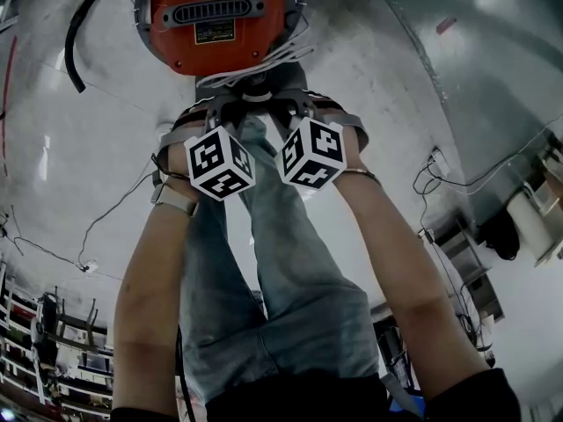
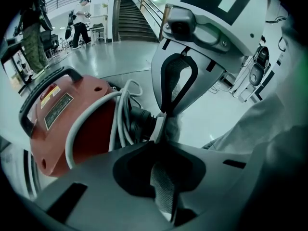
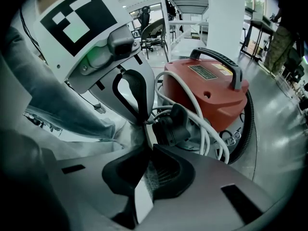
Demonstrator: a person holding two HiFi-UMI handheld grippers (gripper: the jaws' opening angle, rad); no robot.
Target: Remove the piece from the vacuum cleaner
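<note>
On the glossy grey floor [image 1: 79, 148] stands the red vacuum cleaner [image 1: 215, 16], white cable [image 3: 192, 100] looped round its black piece [image 3: 171, 126], where left gripper [image 2: 161, 129] and right gripper [image 3: 144, 123] meet tip to tip just beside it, each with jaws closed together.

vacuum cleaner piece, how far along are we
Done: the left hand-held gripper and right hand-held gripper are at the red vacuum cleaner. In hand: both sets of jaws look closed on a pale piece beside the black fitting. Left: the piece sits against that fitting, not yet pulled free.
</note>
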